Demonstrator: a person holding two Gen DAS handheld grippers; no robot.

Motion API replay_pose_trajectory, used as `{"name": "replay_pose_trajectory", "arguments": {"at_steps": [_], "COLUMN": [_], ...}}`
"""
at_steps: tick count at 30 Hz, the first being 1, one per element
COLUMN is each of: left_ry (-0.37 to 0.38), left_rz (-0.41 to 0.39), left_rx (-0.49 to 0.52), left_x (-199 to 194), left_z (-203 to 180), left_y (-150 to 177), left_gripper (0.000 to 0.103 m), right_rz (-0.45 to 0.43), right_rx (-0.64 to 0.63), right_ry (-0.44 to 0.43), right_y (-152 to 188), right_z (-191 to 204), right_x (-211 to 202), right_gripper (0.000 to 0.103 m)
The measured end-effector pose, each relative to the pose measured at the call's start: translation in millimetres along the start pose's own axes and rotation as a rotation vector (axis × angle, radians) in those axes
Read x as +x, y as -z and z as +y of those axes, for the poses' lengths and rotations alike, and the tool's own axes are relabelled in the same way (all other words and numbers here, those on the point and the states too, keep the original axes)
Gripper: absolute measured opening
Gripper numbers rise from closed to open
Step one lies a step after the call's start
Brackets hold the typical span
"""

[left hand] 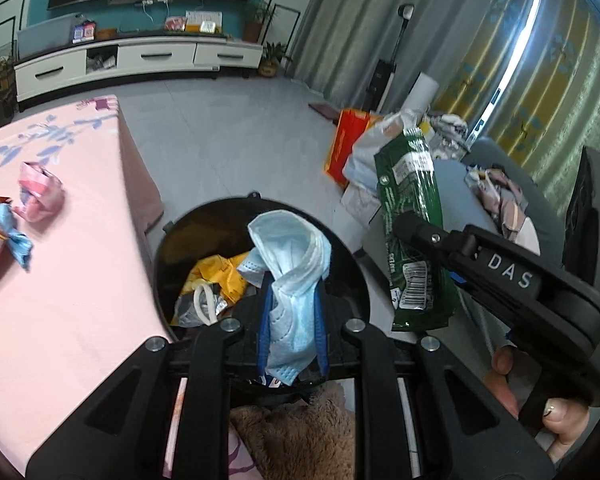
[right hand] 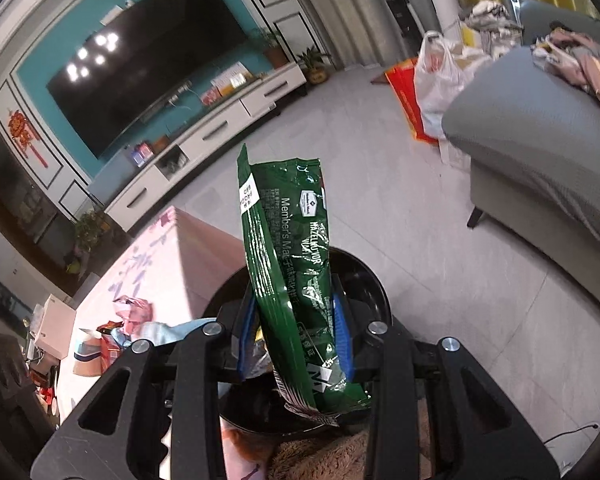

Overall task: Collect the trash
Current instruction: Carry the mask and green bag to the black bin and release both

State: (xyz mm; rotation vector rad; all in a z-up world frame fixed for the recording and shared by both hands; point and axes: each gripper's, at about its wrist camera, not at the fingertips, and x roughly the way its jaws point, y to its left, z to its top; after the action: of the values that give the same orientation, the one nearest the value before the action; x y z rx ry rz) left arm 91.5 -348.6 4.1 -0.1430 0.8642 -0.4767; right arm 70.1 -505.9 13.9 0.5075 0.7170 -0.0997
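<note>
Trash, left wrist view: blue face mask (left hand: 290, 276) pinched in left claw (left hand: 291, 308) above black bin (left hand: 204, 216); release squarely over the opening. Right wrist view: green snack bag (right hand: 288, 264) clamped in right claw (right hand: 296, 332), over the bin rim (right hand: 374, 280); centre before dropping.

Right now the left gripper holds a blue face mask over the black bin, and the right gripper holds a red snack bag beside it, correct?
Nearly. The bag is wrong: the right gripper is shut on a green snack bag, not a red one, as the right wrist view shows. The rest stands: the left gripper holds the blue face mask over the black bin.
</note>
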Motion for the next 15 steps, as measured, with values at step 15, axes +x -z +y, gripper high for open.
{"name": "replay_pose_trajectory", "arguments": {"at_steps": [15], "left_ry": [-0.021], "left_rz": [0.139], "left_rx": [0.025], "left_x": [63.4], "left_z": [-3.8], "left_y": [10.3], "left_gripper": [0.019], "right_rz": [0.131], "right_rx": [0.044], "right_ry": [0.088], "right_y": [3.5], "right_z": [-13.5], "right_x": [44.5], "right_gripper": [0.035]}}
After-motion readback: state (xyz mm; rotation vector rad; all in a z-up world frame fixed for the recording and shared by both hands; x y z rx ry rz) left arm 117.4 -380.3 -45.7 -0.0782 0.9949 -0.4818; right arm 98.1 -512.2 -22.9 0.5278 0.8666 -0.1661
